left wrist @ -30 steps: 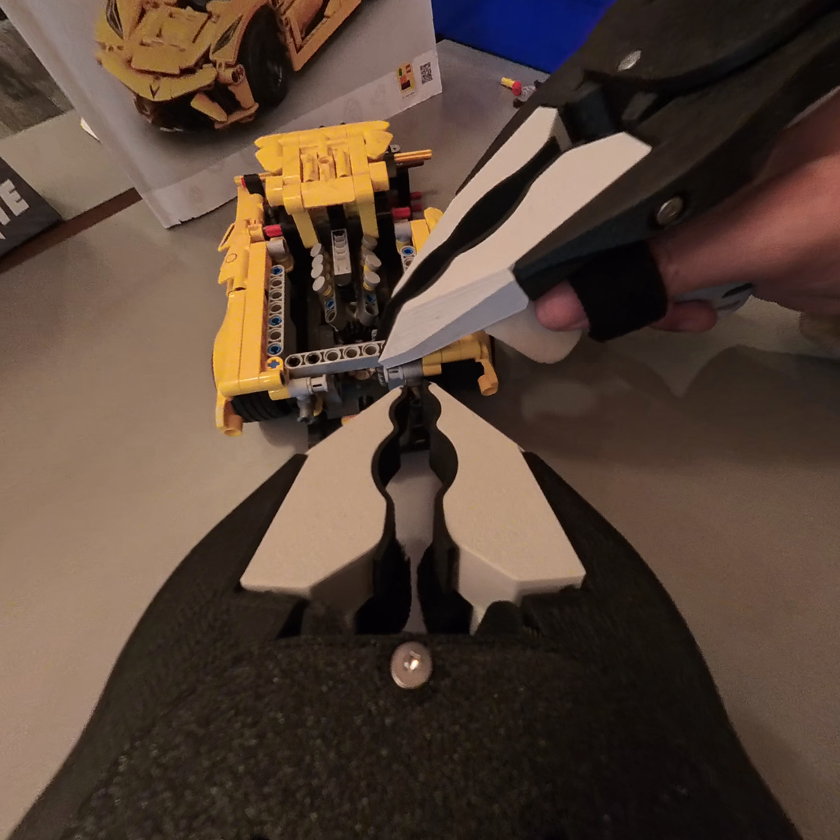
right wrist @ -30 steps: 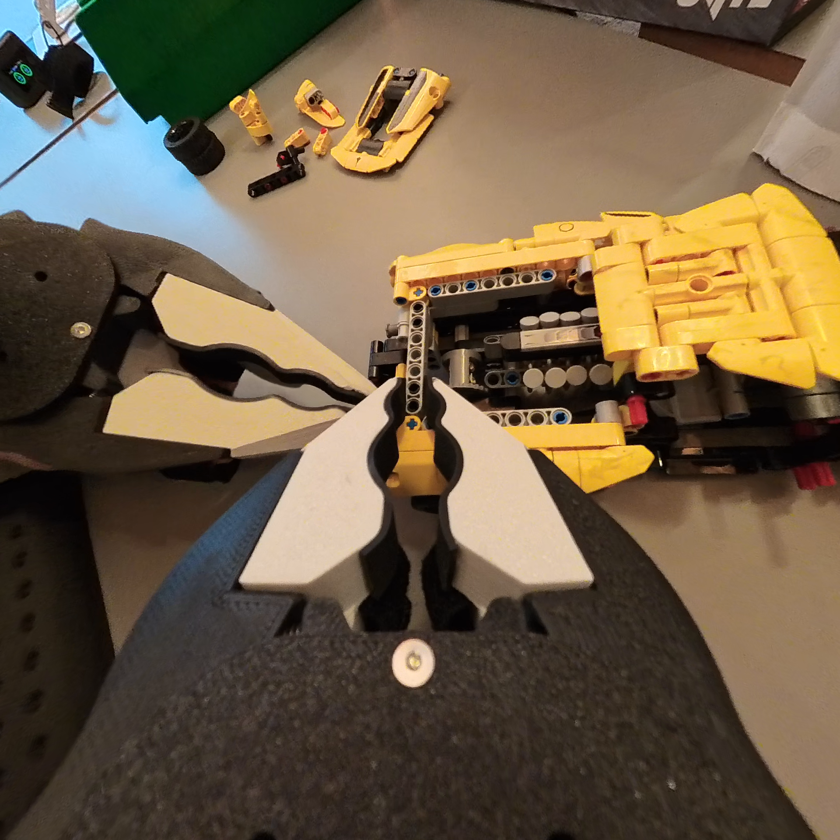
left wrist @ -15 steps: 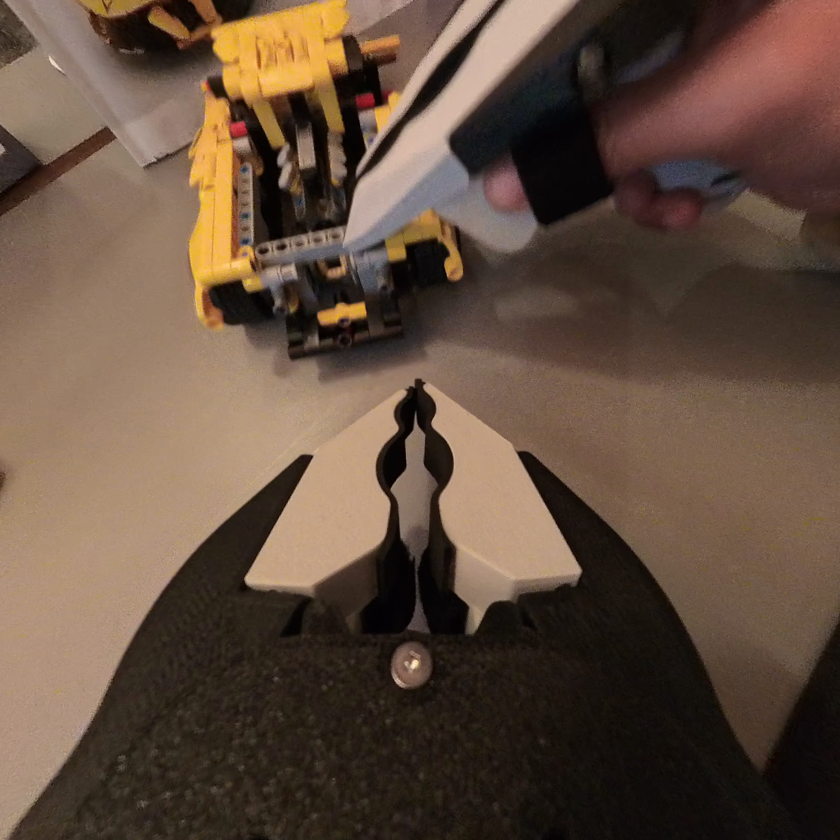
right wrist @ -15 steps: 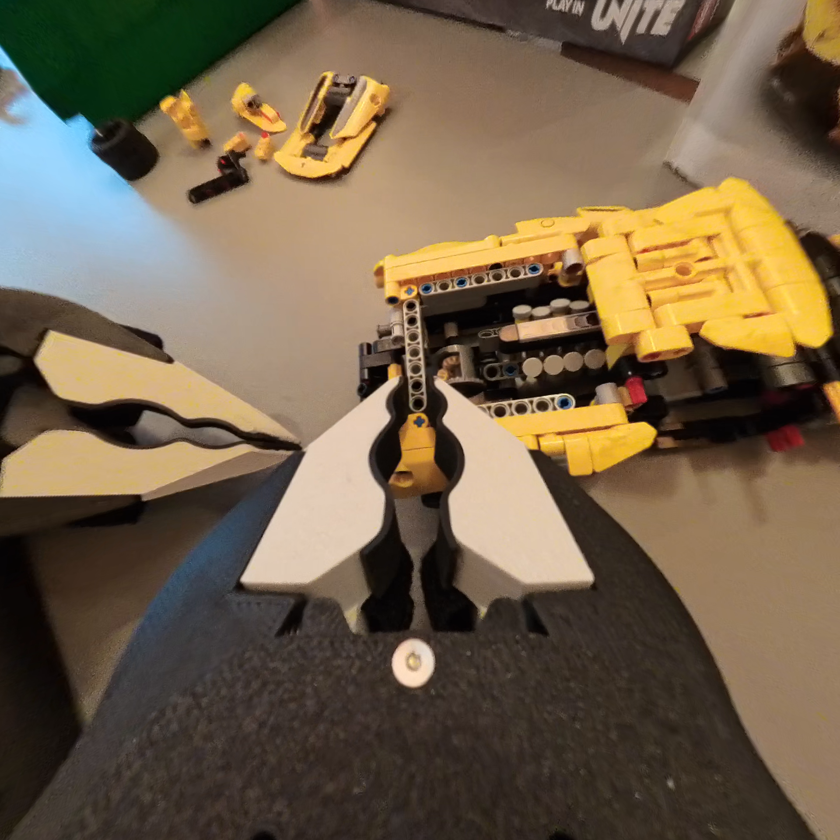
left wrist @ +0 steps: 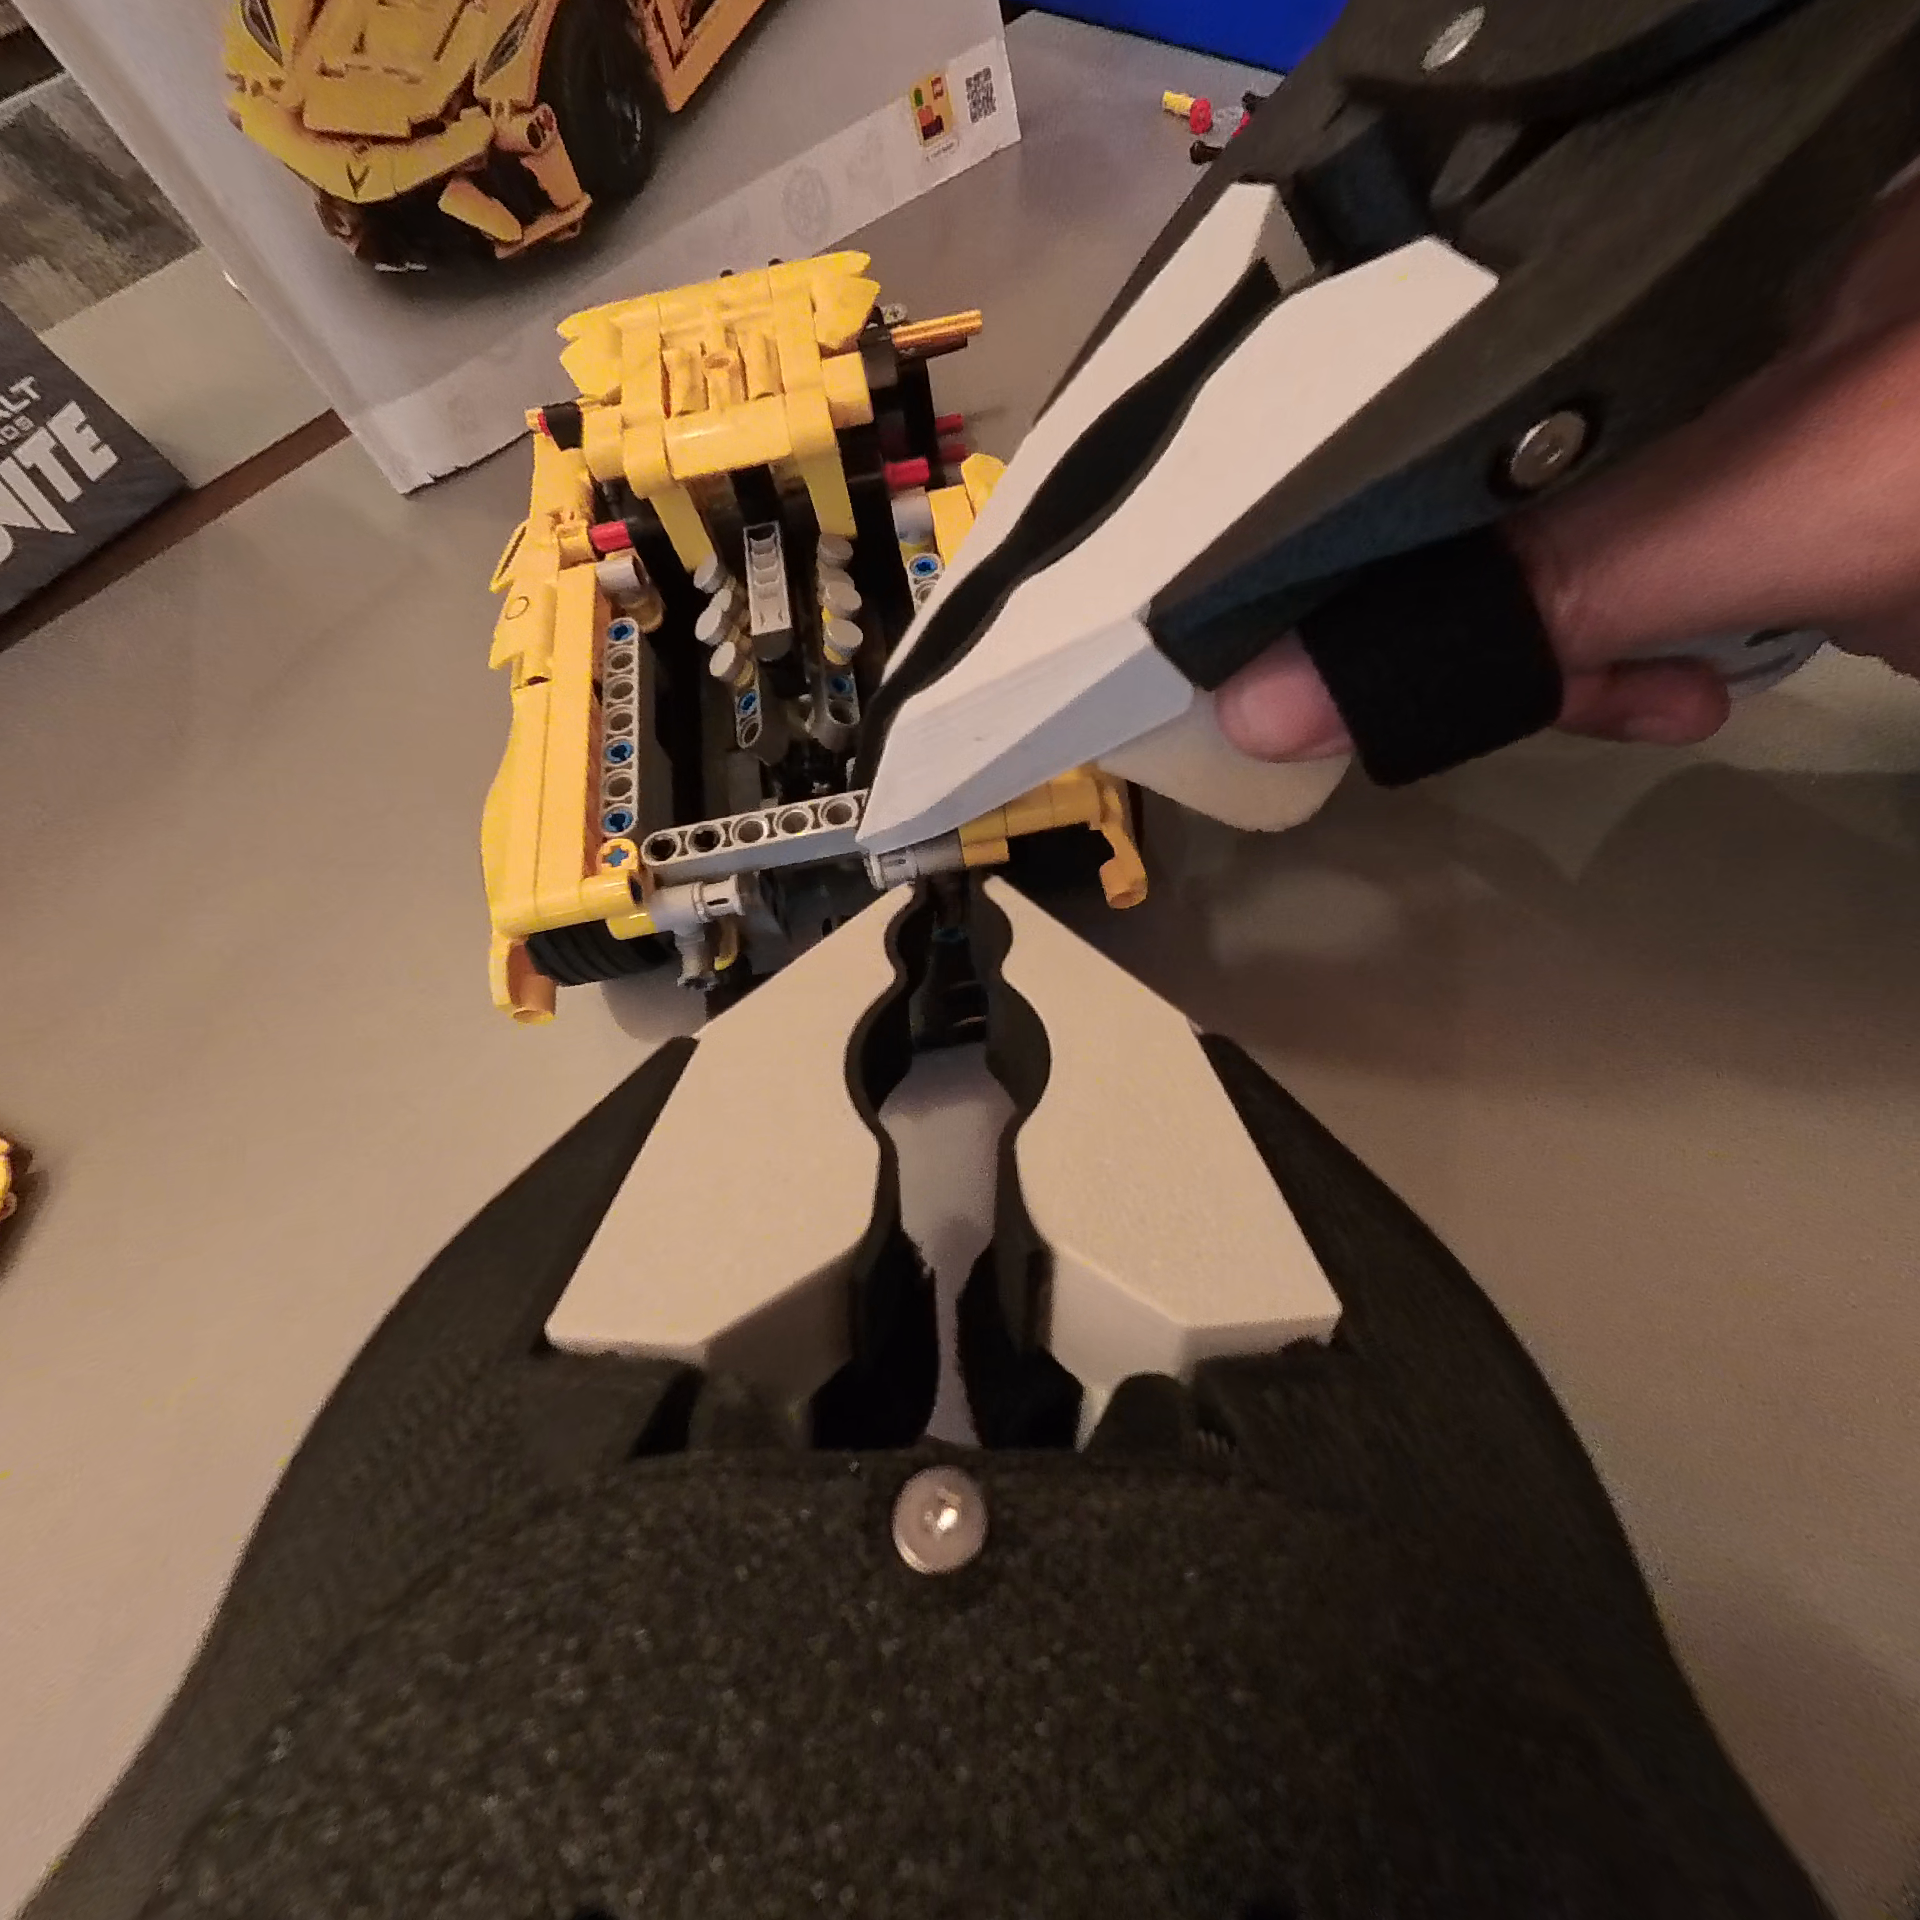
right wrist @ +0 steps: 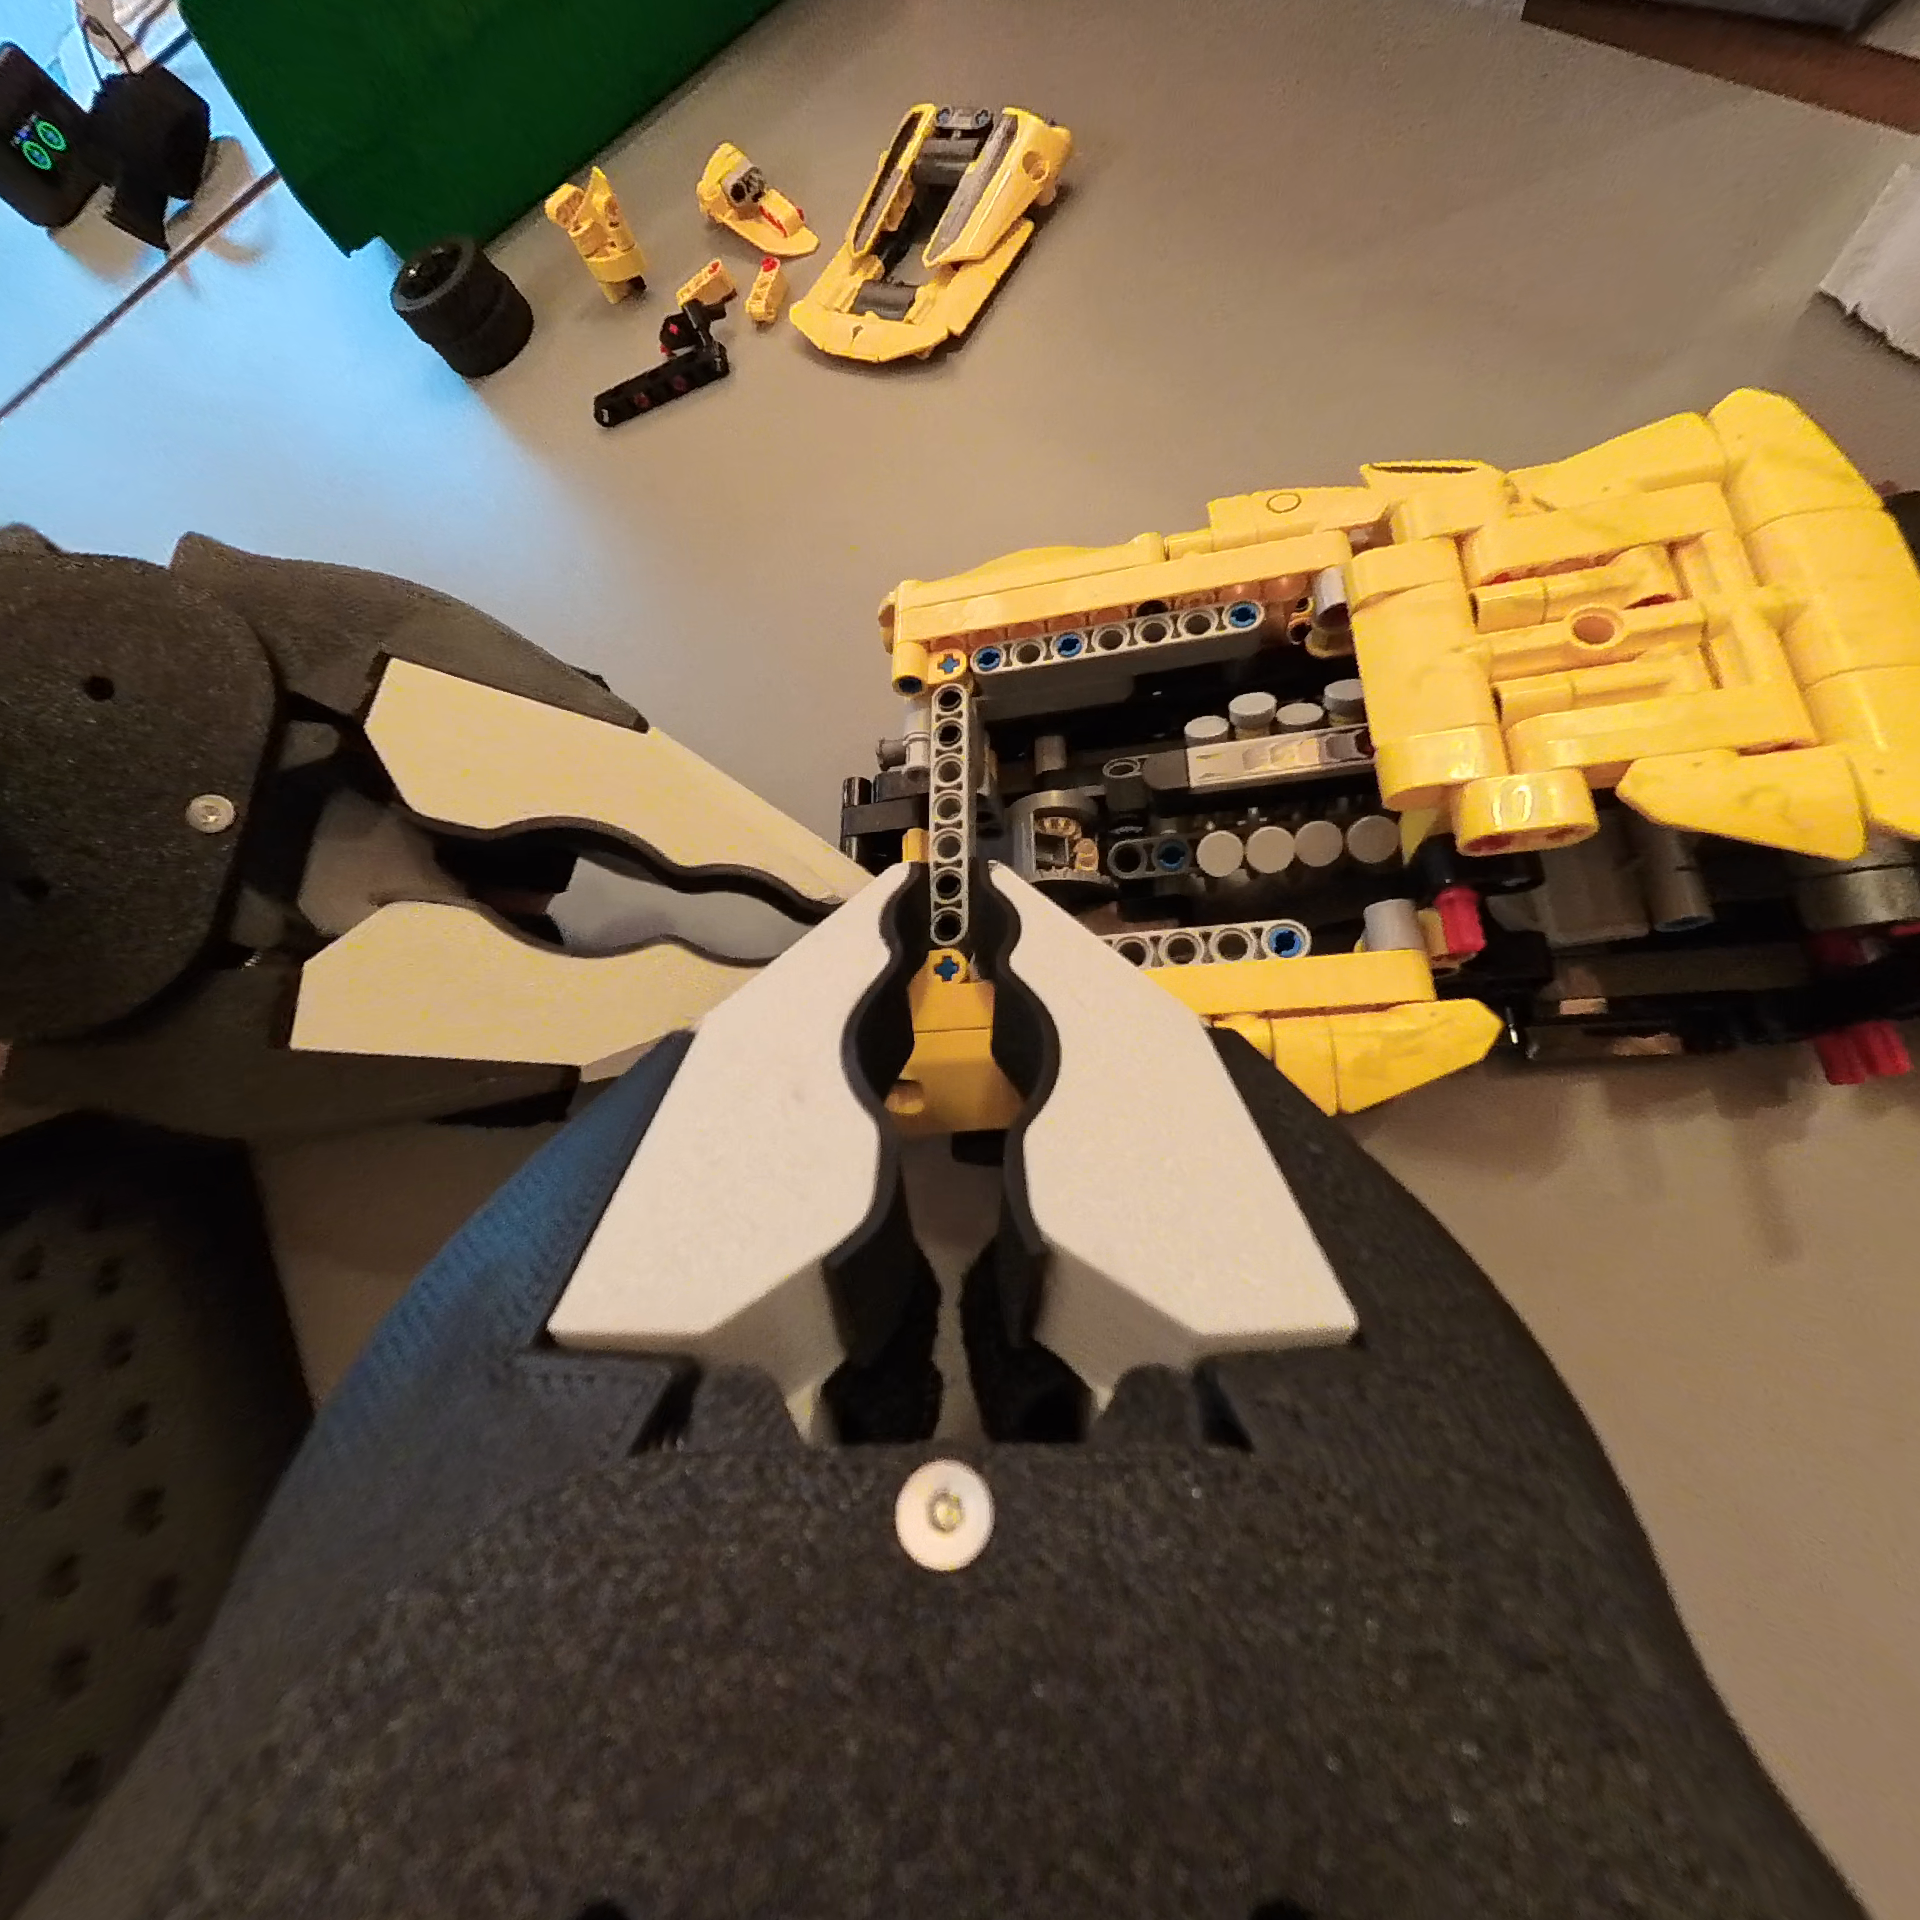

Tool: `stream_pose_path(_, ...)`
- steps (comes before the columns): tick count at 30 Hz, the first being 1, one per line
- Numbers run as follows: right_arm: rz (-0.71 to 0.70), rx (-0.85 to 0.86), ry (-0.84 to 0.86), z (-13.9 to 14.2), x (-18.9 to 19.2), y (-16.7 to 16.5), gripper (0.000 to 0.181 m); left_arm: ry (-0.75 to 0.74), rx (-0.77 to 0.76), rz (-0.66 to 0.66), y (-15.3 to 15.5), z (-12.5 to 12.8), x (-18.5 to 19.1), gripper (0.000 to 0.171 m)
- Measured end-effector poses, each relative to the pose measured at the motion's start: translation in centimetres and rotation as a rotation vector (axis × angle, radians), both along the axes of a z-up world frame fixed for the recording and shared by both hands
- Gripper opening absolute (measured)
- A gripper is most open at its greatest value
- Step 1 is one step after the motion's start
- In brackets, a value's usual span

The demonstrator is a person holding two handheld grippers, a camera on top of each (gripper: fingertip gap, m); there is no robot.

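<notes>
Blk textured hand-held gripper [left wrist: 943,899], grey fingers [left wrist: 769,1132], silver screw [left wrist: 940,1536]

Yellow brick car [left wrist: 727,644] with black chassis, grey holed beam [left wrist: 753,831] with blue pins, red axle ends; both grippers, left gripper [left wrist: 945,904] and right gripper [right wrist: 948,883], have pale grey fingers with black wavy inner edges on speckled black bodies. Table [left wrist: 260,1091] plain grey-beige; green box [right wrist: 447,94], black tyres [right wrist: 462,307], loose yellow panel [right wrist: 935,229] with grey insert, black beam [right wrist: 660,384] with red pins. White box [left wrist: 727,187] carries a yellow car picture.
</notes>
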State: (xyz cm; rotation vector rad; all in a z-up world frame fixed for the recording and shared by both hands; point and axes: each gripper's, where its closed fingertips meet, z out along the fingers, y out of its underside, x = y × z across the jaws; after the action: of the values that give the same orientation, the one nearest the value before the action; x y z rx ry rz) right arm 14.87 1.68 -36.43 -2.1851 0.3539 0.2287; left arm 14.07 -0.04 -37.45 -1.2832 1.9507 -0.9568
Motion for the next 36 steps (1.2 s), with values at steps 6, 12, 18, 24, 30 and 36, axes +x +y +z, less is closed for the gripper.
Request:
stream_pose_path(6,0.035,-0.004,-0.011,0.0,-0.6,0.1,0.007,-0.011,0.065,0.0,0.3,0.1,-0.7,0.004)
stream_pose_path(12,0.054,-0.008,-0.016,-0.1,-1.1,0.3,0.007,-0.012,0.052,0.004,0.5,0.0,-1.2,0.004)
stream_pose_path(18,0.057,0.003,0.009,0.0,-1.0,0.2,0.007,-0.049,0.098,-0.038,0.3,0.0,-1.0,0.005)
stream_pose_path(24,0.114,0.21,0.116,3.2,-1.4,-0.6,0.019,-0.052,-0.005,-0.15,0.2,0.8,-2.0,0.008)
stream_pose_path(30,-0.052,0.284,0.032,4.9,2.3,-2.6,0.019,-0.147,-0.192,-0.148,3.2,4.8,-2.0,0.021)
stream_pose_path(36,-0.096,0.275,0.088,4.4,2.7,-2.5,0.015,-0.128,-0.166,-0.023,7.8,3.7,-0.7,0.032)
